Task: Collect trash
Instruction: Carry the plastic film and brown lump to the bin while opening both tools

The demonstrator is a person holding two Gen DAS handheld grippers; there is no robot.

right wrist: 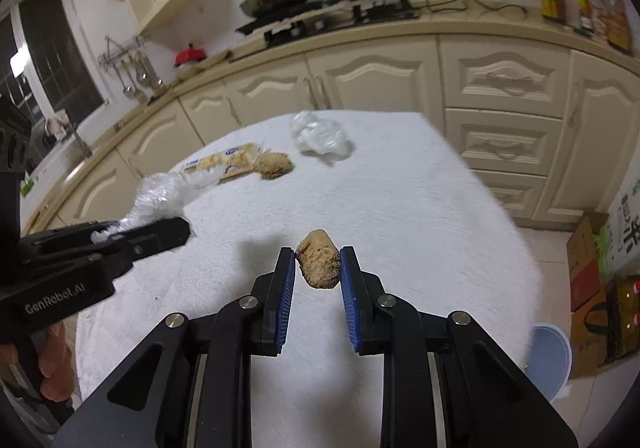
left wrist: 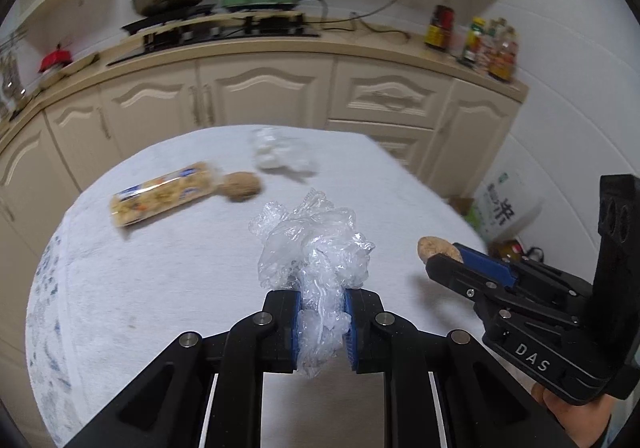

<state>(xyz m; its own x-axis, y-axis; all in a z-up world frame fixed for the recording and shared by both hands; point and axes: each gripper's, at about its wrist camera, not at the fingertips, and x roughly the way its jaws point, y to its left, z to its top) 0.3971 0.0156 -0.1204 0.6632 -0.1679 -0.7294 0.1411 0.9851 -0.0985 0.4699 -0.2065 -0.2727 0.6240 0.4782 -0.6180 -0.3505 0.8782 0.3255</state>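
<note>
The left tongs (left wrist: 323, 322) pinch a crumpled clear plastic wrapper (left wrist: 316, 248), and the right tongs (right wrist: 318, 268) pinch a small brown crusty lump (right wrist: 319, 265), both held above the white fuzzy table (right wrist: 400, 208), probably for carrying to a bin. Beyond the lump lie a printed snack packet (left wrist: 160, 195), a round brown biscuit (left wrist: 242, 187) at its end, and another clear plastic wad (left wrist: 282, 154), all uncollected.

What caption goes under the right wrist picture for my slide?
Right tongs pinch a brown lump above the white table; left tongs hold crumpled plastic.
</note>
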